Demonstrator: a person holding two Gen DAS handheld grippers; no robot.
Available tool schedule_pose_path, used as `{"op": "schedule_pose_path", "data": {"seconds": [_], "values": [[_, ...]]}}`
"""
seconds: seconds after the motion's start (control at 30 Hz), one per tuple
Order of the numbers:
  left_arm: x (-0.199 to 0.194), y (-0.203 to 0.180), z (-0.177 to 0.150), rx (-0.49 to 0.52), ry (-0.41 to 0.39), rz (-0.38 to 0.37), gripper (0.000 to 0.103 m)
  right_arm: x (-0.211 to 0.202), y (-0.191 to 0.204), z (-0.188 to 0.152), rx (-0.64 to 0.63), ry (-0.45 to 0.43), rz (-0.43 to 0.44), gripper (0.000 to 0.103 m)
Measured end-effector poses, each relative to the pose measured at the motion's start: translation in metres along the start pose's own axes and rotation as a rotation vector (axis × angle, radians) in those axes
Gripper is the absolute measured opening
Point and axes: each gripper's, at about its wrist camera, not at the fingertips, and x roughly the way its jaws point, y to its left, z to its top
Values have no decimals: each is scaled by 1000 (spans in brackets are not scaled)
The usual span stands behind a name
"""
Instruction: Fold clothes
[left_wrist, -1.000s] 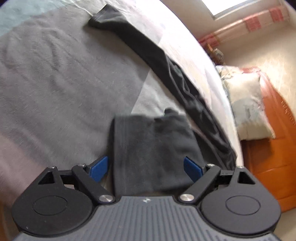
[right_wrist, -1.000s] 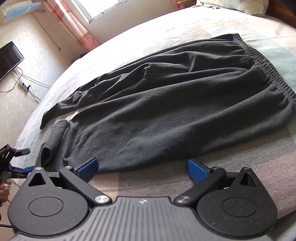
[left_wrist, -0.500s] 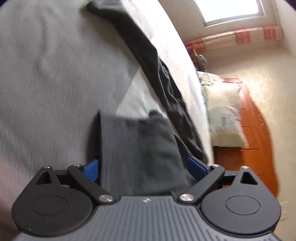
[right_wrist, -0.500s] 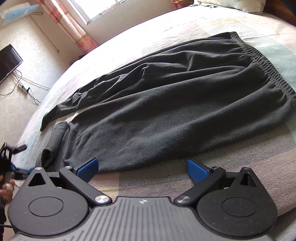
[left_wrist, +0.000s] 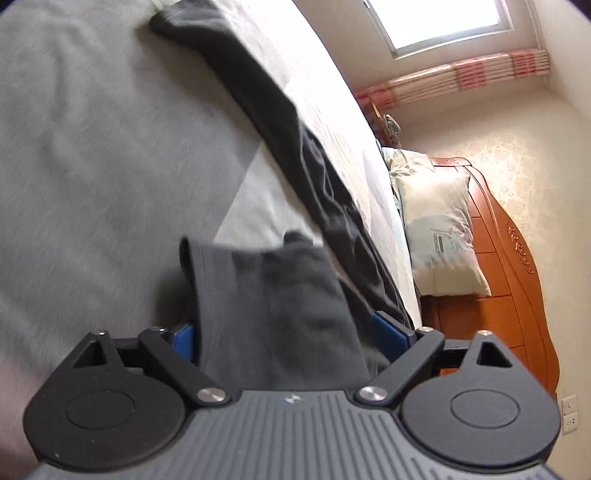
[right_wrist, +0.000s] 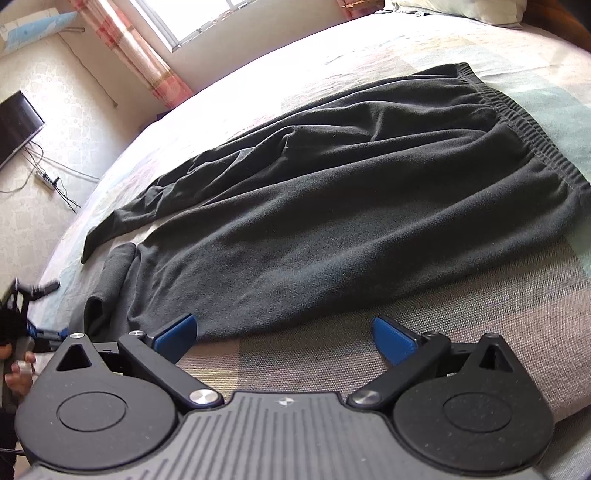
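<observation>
Dark grey trousers (right_wrist: 351, 206) lie spread on the bed, waistband at the right, legs running to the left. My right gripper (right_wrist: 284, 332) is open and empty, just in front of the near leg's edge. In the left wrist view the cuff end of the near trouser leg (left_wrist: 273, 306) lies between the blue pads of my left gripper (left_wrist: 284, 332), whose jaws stand wide apart. The other leg (left_wrist: 280, 125) stretches away across the bed. The left gripper also shows at the left edge of the right wrist view (right_wrist: 33, 325).
The bed cover (left_wrist: 92, 147) is grey and pale patchwork. A pillow (left_wrist: 439, 236) and a wooden headboard (left_wrist: 517, 280) stand at the far end. A window (right_wrist: 192, 18), curtains, a television (right_wrist: 14, 129) and floor cables lie beyond the bed.
The left gripper has tilted and shifted around the cuff, which stays between its pads. The right gripper has barely moved.
</observation>
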Motion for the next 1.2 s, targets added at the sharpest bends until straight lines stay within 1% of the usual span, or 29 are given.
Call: {"op": "schedule_pose_path", "data": {"seconds": [0.03,0.1,0.17,0.2,0.27,0.33,0.4,0.5,0.6,0.7,0.77,0.93,1.07,1.2], "values": [[-4,4,-2,-3,-19,13,69,0,0,0,3,-1,2,103],[-6,17,-2,-47,-60,50,26,1,1,0,-1,-1,-2,103],[-5,31,-3,-111,-79,65,7,1,3,0,-15,1,-10,103],[-5,34,-5,-119,-87,64,9,2,4,0,-21,1,-14,103],[-5,28,-5,-80,-82,91,8,1,3,0,-24,1,-13,103],[-6,17,-1,-39,-74,128,4,1,3,0,-19,2,-13,103],[-10,5,6,3,-76,154,3,1,2,1,-9,5,-12,103],[-29,-10,21,56,-117,165,3,1,2,1,-10,7,-14,103],[-53,-18,39,95,-171,217,3,1,3,2,-11,12,-18,103],[-77,-15,54,99,-224,284,3,2,4,3,-12,16,-26,103],[-94,-6,64,87,-254,345,3,3,5,3,-14,18,-31,103],[-114,13,86,61,-295,455,3,4,7,4,-18,23,-44,103],[-123,24,90,50,-293,476,3,4,8,4,-20,25,-56,103],[-128,27,88,42,-289,488,3,6,10,4,-26,29,-64,103]]}}
